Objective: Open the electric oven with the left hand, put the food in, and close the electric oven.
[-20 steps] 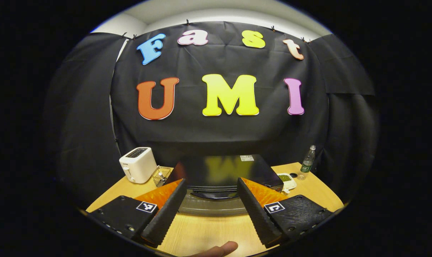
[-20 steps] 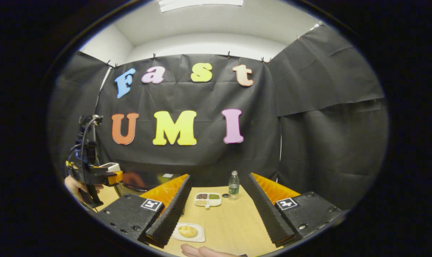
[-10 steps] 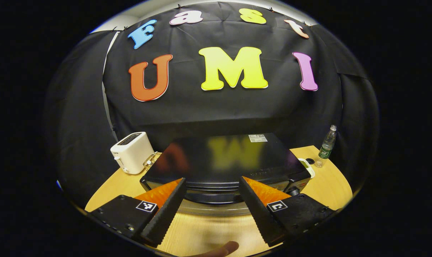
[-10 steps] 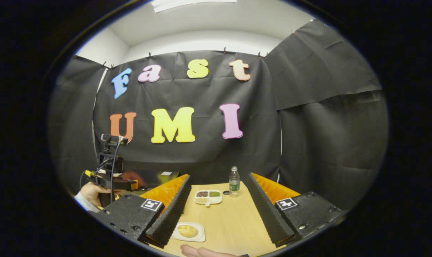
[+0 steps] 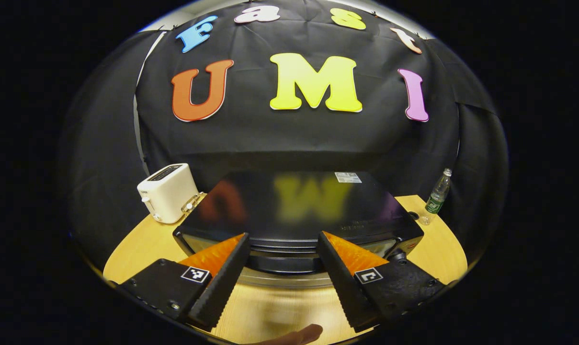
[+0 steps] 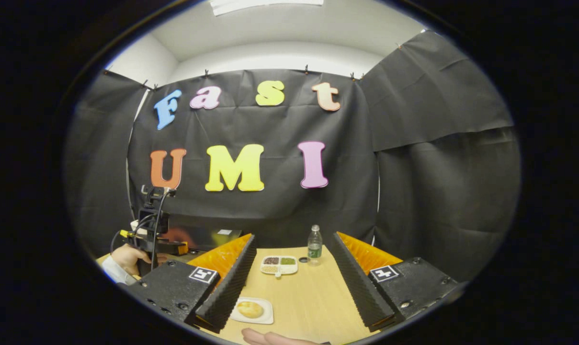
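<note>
White plastic marked the toaster [image 5: 167, 191], which stood just beside the back left corner of the electric oven [image 5: 294, 211]. At the oven's far right corner stood a clear water bottle [image 5: 435, 196], with a small dark cap lying near its base. In the right gripper view, the same bottle [image 6: 314, 244] stood behind a divided white dish [image 6: 279, 265] holding dark, green and pale fillings. Nothing lay between the oven's front and the left gripper [image 5: 282, 278].

Pale wood formed the table [image 5: 270, 311], and black cloth hung as the wall behind the oven; above it, in the right gripper view, were a white ceiling and a light panel.

Glossy and black, the oven filled the middle of the table, its door up against the body. Wide apart, the left gripper's fingers [image 5: 222, 282] framed the top front edge of the oven and gripped nothing; whether they touched the door I could not tell. From the right gripper view, that left gripper [image 6: 153, 235] showed at the oven's front, held by a hand [image 6: 126, 256] with a pale cuff.

To the oven's right, the food, a golden bun [image 6: 250, 309] on a white plate [image 6: 265, 316], lay just by the right gripper's [image 6: 294, 297] left finger, whose jaws also stood wide and empty. Fingertips showed at the bottom edge.
</note>
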`<state>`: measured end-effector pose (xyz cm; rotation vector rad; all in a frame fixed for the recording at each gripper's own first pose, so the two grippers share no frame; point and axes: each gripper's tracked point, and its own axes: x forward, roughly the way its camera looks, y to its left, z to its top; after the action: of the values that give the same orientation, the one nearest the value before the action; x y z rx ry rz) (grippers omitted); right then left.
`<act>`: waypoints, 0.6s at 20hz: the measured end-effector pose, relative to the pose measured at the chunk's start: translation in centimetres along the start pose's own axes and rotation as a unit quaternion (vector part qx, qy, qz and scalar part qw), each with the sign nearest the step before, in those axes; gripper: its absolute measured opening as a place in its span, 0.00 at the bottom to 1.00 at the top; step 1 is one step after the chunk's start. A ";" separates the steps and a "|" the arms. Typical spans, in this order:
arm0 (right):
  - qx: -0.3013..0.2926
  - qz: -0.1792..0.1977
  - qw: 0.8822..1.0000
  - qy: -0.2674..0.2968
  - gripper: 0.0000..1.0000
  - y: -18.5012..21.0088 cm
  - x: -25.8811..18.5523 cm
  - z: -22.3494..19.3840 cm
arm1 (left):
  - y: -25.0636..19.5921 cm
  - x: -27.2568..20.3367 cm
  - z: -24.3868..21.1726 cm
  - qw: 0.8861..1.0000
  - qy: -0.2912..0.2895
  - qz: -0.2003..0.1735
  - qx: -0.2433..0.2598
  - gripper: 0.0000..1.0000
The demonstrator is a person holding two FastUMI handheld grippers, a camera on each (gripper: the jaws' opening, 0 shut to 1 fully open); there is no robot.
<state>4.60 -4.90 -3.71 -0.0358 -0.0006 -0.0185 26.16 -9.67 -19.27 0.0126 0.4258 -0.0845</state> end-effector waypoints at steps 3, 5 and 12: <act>-0.009 -0.004 1.000 -0.004 0.95 0.0 -0.6 0.2 | 0.0 -0.7 -0.3 1.000 0.002 -0.001 -0.009 0.95; -0.016 -0.006 1.000 -0.009 0.95 0.0 -1.0 0.4 | -0.1 -1.4 -0.7 1.000 0.007 -0.003 -0.013 0.95; -0.009 -0.010 1.000 -0.017 0.95 0.2 -2.6 0.7 | 0.0 -4.1 -2.6 1.000 -0.003 -0.009 -0.023 0.95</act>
<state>2.04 -4.64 -3.06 -0.0536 -0.0343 -0.0375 21.38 -9.26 -19.90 -0.0368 0.4211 -0.0928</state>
